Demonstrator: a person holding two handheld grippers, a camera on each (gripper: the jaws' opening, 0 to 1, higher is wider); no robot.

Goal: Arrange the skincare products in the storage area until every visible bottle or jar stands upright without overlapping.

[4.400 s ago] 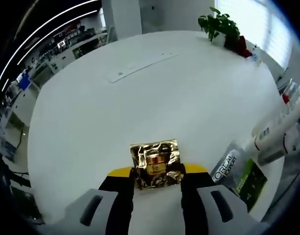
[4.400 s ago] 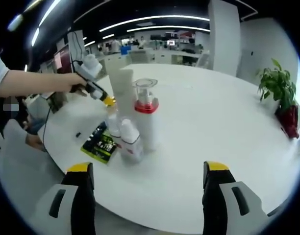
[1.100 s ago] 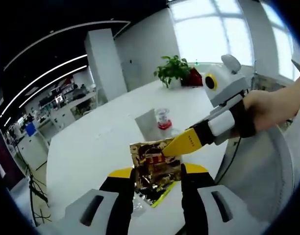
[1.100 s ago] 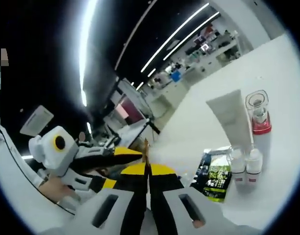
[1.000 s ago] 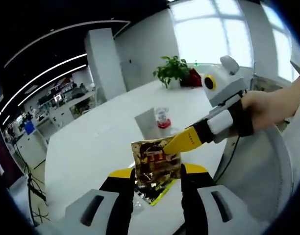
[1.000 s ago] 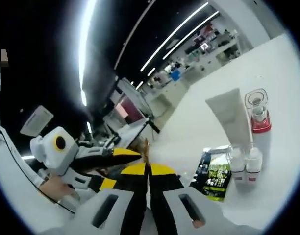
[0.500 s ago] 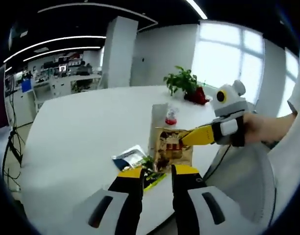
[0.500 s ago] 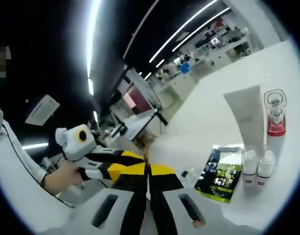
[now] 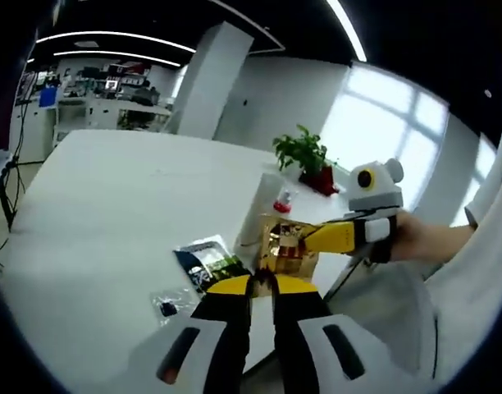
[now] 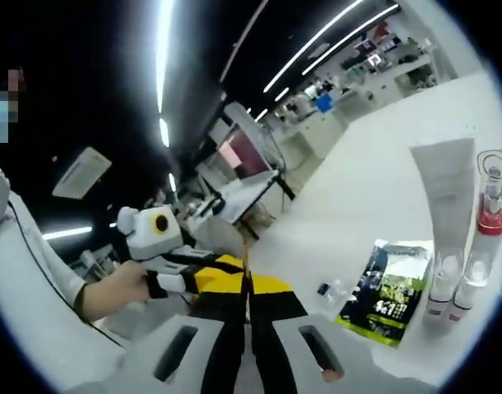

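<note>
Gold foil sachet [image 9: 287, 249] held above the white counter [image 9: 87, 197], both the left gripper [image 9: 262, 289] and right gripper [image 10: 247, 289] clenched on its edges, apparently to set it apart from the upright bottles [image 10: 487, 215].

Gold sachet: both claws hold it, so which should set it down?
Probably left. The left claw grips the gold sachet from below, table ahead; the right claw pinches its side.

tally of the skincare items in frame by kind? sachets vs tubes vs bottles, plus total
Gold foil sachet, pinched by both grippers: 1
Dark green sachet, flat on the table: 1
White tube, upright: 1
Red-collared pump bottle, upright: 1
Small white bottles, upright: 2
Small clear packet, flat: 1
Total: 7
</note>
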